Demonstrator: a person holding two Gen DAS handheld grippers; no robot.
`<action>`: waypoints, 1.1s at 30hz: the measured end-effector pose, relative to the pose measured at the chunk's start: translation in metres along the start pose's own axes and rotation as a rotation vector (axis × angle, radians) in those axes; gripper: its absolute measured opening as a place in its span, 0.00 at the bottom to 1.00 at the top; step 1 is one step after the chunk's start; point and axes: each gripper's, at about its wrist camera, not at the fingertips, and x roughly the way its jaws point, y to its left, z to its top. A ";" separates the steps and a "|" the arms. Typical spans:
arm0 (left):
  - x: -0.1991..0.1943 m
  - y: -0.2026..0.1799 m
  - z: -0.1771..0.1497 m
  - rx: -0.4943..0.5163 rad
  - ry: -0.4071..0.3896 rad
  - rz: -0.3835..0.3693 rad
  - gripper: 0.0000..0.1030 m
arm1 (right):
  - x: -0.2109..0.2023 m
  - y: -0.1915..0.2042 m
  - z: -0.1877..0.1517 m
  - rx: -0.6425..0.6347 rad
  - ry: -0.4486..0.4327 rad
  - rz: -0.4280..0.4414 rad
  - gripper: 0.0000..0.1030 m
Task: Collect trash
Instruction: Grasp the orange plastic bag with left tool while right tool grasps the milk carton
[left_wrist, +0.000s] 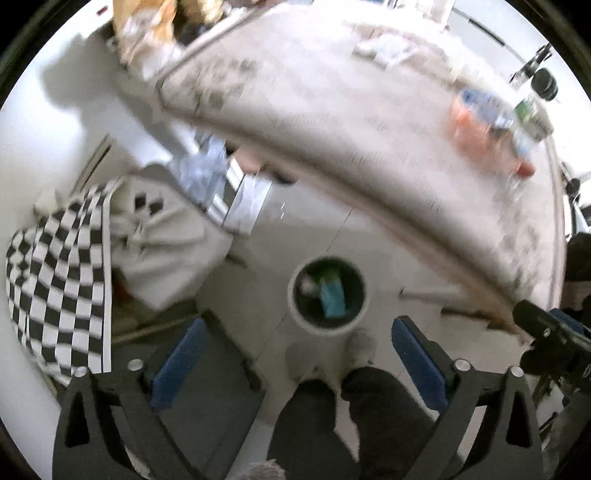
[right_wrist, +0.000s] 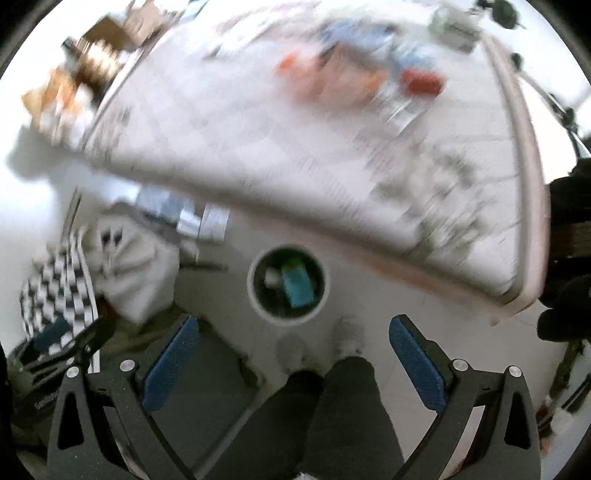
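Observation:
A round white-rimmed trash bin (left_wrist: 327, 293) stands on the floor below the table edge; it also shows in the right wrist view (right_wrist: 288, 282). Inside it lie a teal packet (left_wrist: 332, 295) and some green and white scraps. My left gripper (left_wrist: 295, 363) is open and empty, held above the floor just short of the bin. My right gripper (right_wrist: 291, 363) is open and empty, likewise above the bin's near side. Blurred trash lies on the table: an orange and blue wrapper (left_wrist: 476, 118) (right_wrist: 340, 70) and a red piece (right_wrist: 421, 81).
The table (left_wrist: 332, 122) with a patterned cloth spans the upper view. A chair with a checkered cloth (left_wrist: 55, 280) and a white bag (left_wrist: 166, 236) stands at the left. The person's dark legs and white shoes (left_wrist: 354, 350) stand right behind the bin. Both views are motion-blurred.

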 end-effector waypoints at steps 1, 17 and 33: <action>-0.003 -0.008 0.010 0.007 -0.011 0.001 1.00 | -0.004 -0.009 0.014 0.017 -0.012 -0.007 1.00; 0.070 -0.167 0.200 -0.009 0.121 -0.114 0.83 | 0.073 -0.138 0.235 0.160 0.033 -0.032 0.92; 0.094 -0.192 0.224 0.096 0.144 0.003 0.12 | 0.128 -0.123 0.276 0.016 0.120 -0.038 0.52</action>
